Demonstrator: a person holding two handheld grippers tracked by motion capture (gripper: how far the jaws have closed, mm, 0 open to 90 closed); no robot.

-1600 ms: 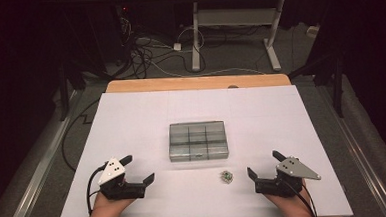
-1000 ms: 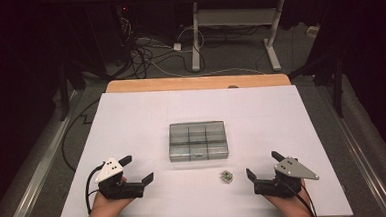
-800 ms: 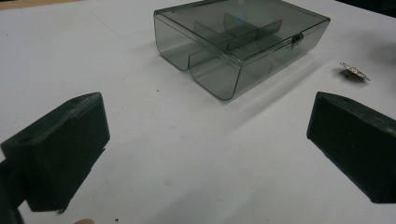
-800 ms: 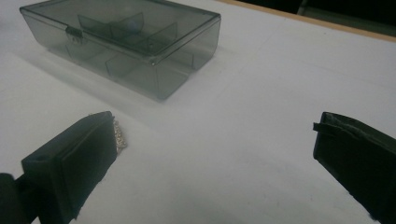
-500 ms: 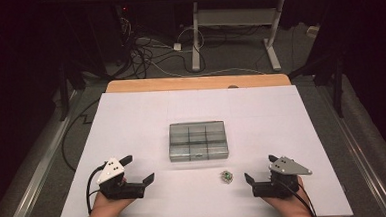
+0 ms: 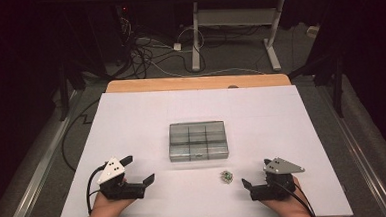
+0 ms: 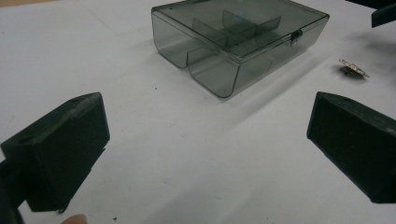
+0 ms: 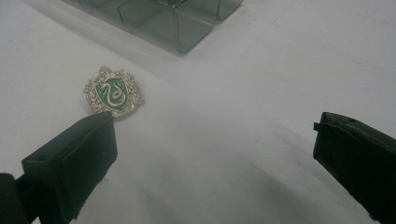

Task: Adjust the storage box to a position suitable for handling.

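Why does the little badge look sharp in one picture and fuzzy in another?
In the right gripper view the badge lies close and in focus, its green crest crisp, while the black fingers blur. In the left gripper view it sits far off, small and soft. In the high view it is just a speck on the white table.

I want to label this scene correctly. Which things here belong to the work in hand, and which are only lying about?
In the work:
- green crest badge, flat on the white table sheet
- right gripper, open, nearest to it
- smoky compartment box, lid shut

Lying about:
- floor cables
- table frame legs behind

Dark room, grey floor (image 6: 43,161), tangled cables (image 6: 147,46), desk frame (image 6: 234,23)
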